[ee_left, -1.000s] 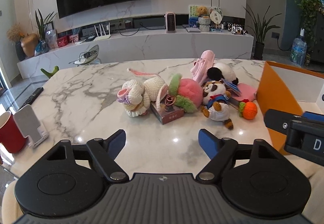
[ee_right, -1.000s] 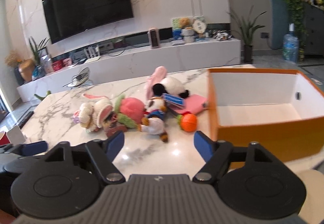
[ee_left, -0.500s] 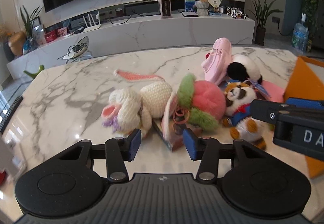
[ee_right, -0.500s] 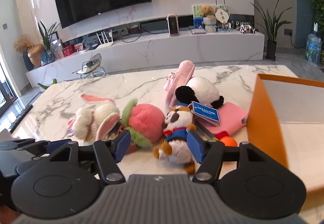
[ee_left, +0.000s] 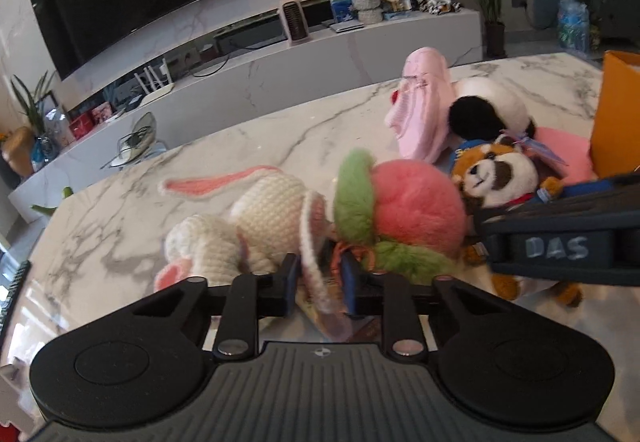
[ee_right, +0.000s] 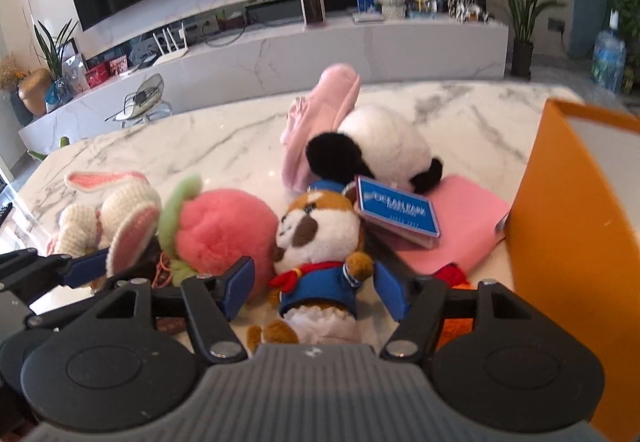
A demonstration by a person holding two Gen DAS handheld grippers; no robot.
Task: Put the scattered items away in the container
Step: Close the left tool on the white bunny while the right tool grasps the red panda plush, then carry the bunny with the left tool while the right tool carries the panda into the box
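Five soft toys – one cream knitted rabbit [ee_left: 256, 218]. Left gripper [ee_left: 318, 282] is closing around its ear; right gripper [ee_right: 316, 288] is opening, straddling the red panda doll [ee_right: 320, 242].

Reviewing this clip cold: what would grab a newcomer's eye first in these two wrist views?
The heap of soft toys mid-table: a pink-and-green plush ball sits between a crocheted white bunny and a red-panda doll in blue. The left gripper is closing on the bunny's ear, while the right gripper, jaws opening, straddles the doll. The orange box stands at the right edge.
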